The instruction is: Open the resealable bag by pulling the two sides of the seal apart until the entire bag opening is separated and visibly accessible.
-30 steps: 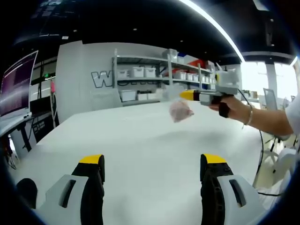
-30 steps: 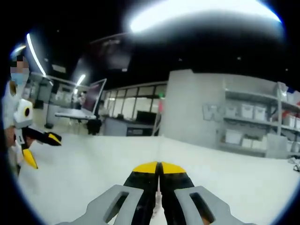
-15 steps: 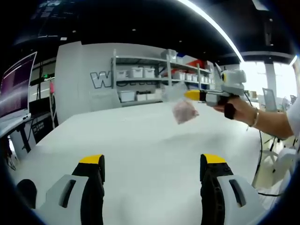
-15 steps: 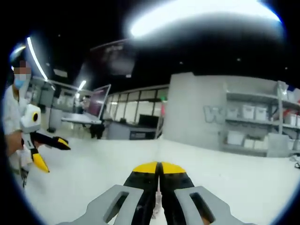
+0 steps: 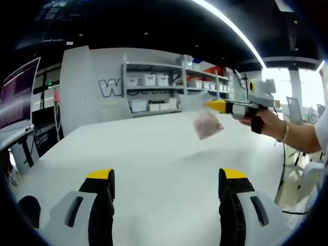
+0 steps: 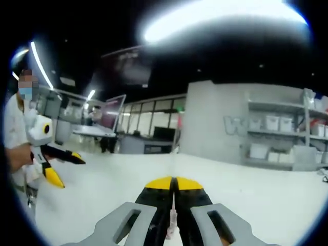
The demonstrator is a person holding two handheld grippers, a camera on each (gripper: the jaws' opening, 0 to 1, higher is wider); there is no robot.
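A clear resealable bag [image 5: 207, 124] with pinkish contents hangs in the air over the white table [image 5: 148, 154]. In the left gripper view, my right gripper [image 5: 211, 105] comes in from the right, shut on the bag's top edge. My left gripper [image 5: 166, 177] is open low over the table, well short of the bag, with nothing between its jaws. In the right gripper view, my right gripper [image 6: 173, 182] has its yellow-tipped jaws pressed together with a thin sliver of clear film [image 6: 173, 212] between them. The left gripper [image 6: 70, 171] shows at the left there, open, held by a hand.
Shelves with white bins [image 5: 154, 92] stand behind the table's far edge. A monitor [image 5: 18, 95] sits on a desk at the left. A person in white [image 6: 18, 138] stands at the table's side. The white table [image 6: 246, 205] stretches wide under both grippers.
In the left gripper view, my right gripper has drifted to the right with the bag hanging from it. My left gripper stays open and still.
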